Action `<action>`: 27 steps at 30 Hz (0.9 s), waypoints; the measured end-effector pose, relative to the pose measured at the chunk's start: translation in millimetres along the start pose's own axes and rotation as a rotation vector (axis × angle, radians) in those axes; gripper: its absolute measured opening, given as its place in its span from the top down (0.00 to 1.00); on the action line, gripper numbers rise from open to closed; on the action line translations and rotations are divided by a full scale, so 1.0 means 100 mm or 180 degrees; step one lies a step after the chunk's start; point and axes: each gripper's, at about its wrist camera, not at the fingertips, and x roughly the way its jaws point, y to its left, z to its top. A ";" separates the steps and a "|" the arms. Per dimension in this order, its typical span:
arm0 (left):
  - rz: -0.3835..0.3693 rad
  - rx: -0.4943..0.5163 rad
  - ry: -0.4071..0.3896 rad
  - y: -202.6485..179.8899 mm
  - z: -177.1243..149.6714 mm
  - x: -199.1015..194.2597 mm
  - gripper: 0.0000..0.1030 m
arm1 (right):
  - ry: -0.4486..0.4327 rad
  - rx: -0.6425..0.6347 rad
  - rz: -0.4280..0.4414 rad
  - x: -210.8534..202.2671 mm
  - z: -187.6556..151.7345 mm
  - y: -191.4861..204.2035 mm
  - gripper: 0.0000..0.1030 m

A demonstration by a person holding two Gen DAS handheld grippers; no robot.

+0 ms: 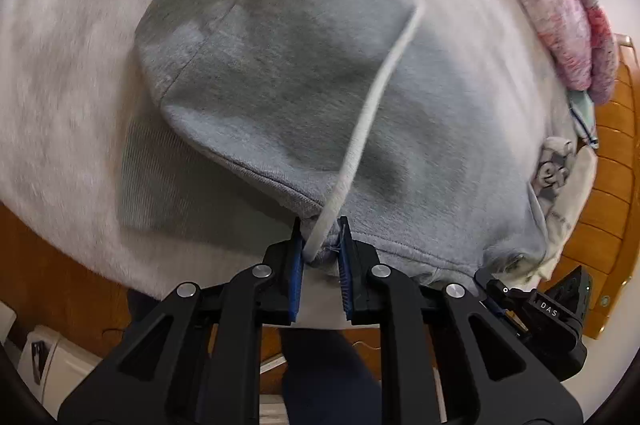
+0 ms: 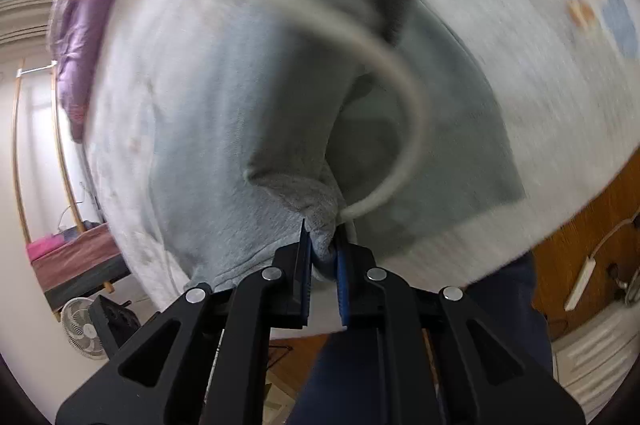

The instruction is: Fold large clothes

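Both claws are gripping the grey hoodie [image 1: 288, 65] by its hem edge, and the risk sits right at the left claw [image 1: 322, 245]: the white drawstring [image 1: 384, 81] is pinched in with the fleece, so if that cord slides the cloth could slip out with it, or the cord could end up trapped inside the fold. It trails away ahead of the claw across the garment. Over on the right claw [image 2: 323, 249] the bite looks shallow, just a bunched nub of fleece between the blue pads, and another loop of drawstring [image 2: 400, 97] curls just to its right, ready to snag. Everything beyond is smeared with motion, so a quick swing could tug a corner free. Left claw: narrow, clamped on hem and cord. Right claw: narrow, clamped on hem alone. The hoodie lies spread ahead of both claws on the pale bed cover [image 1: 72, 73], hood side farthest away, I'd judge
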 end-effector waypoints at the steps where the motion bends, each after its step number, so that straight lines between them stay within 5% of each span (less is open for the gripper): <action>1: 0.0039 0.0004 0.0029 0.02 -0.04 0.07 0.85 | 0.0011 0.0066 -0.0025 0.06 -0.03 -0.09 0.91; 8: 0.0267 0.0001 0.0059 0.20 -0.13 0.36 0.70 | 0.0116 0.0187 0.0133 0.28 -0.05 -0.37 0.86; 15: 0.0198 -0.0069 -0.0107 0.20 -0.18 -0.14 0.61 | 0.0245 -0.0258 -0.0048 -0.24 0.00 -0.14 0.72; 22: 0.0340 0.0238 -0.0645 -0.15 0.06 -0.33 0.49 | -0.0349 -0.1063 -0.0170 -0.52 0.37 0.08 0.96; 27: 0.0894 -0.0029 -0.0478 0.12 0.36 0.19 0.49 | -0.0220 -0.1346 -0.0914 0.04 0.80 -0.24 1.00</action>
